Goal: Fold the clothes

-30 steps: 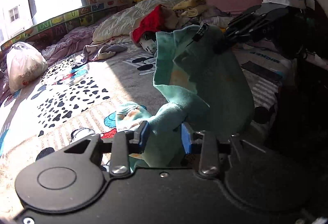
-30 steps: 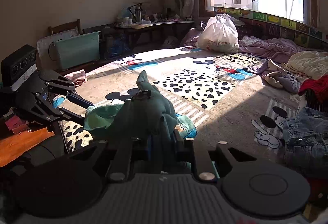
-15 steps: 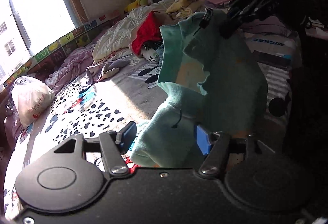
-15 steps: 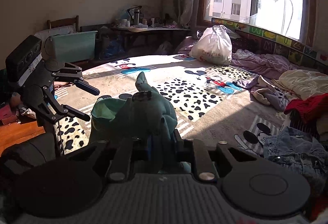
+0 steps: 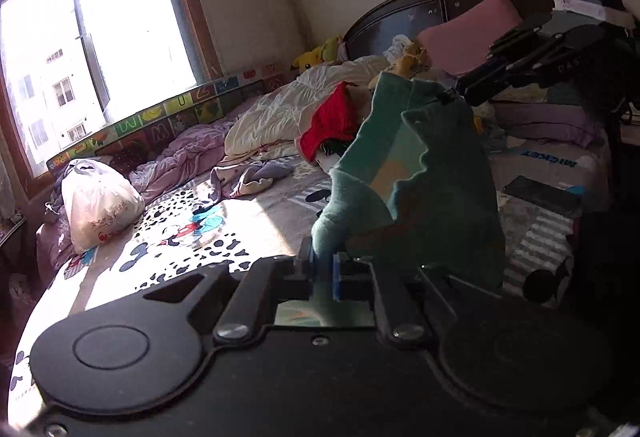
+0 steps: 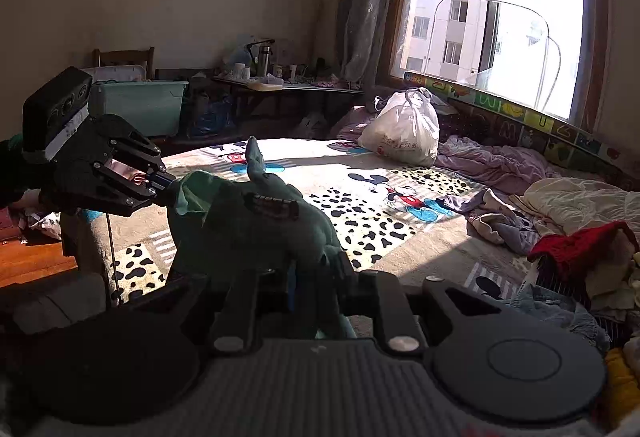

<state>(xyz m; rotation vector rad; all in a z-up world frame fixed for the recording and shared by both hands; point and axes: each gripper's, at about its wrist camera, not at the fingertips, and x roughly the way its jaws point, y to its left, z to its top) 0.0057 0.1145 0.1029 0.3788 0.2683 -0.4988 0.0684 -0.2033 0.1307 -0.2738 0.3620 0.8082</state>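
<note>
Through the left wrist camera, we are pinching one edge of the soft teal fleece garment (image 5: pixel 420 173) in the left gripper (image 5: pixel 323 271), lifted above the cartoon-print bedspread (image 5: pixel 192 233).

Through the right wrist camera, we are clamping its other edge in the right gripper (image 6: pixel 316 289). Judging by this, no fold is made yet; nearly everything remains.

The left gripper (image 5: pixel 323 274) opened, then clamped onto the green garment's (image 5: pixel 424 189) corner; both grippers lifted it clear of the bed (image 6: pixel 360 205).
</note>
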